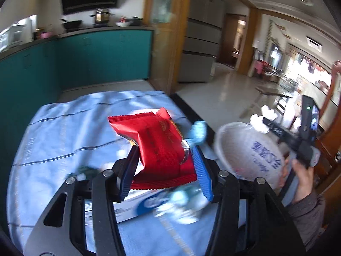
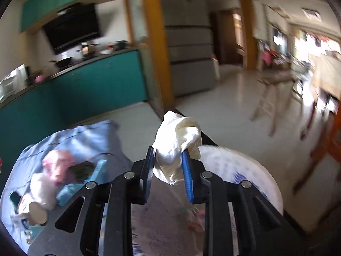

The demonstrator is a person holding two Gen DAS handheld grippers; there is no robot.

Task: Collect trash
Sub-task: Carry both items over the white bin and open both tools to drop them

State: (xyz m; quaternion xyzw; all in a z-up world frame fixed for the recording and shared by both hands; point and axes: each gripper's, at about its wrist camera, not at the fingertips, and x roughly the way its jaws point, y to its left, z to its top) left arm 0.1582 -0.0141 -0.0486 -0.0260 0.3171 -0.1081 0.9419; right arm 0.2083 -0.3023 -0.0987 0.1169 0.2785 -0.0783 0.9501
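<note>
My left gripper [image 1: 165,151] is shut on a red snack wrapper [image 1: 157,143] and holds it above the table's light blue cloth [image 1: 64,132]. My right gripper [image 2: 168,155] is shut on the bunched white edge [image 2: 177,140] of a white plastic trash bag [image 2: 245,175]. The bag with blue print also shows in the left wrist view [image 1: 249,149], open-mouthed to the right of the wrapper, with the right gripper [image 1: 264,121] at its far rim. A blue-and-white packet [image 1: 149,204] and blurred blue wrappers [image 1: 198,131] lie on the cloth.
Pink and white trash [image 2: 55,168], a blue packet [image 2: 70,189] and a dark item [image 2: 82,170] lie on the cloth at the left. Teal kitchen cabinets [image 1: 85,59] stand behind the table. A fridge [image 1: 200,42] and open tiled floor [image 1: 223,98] are to the right.
</note>
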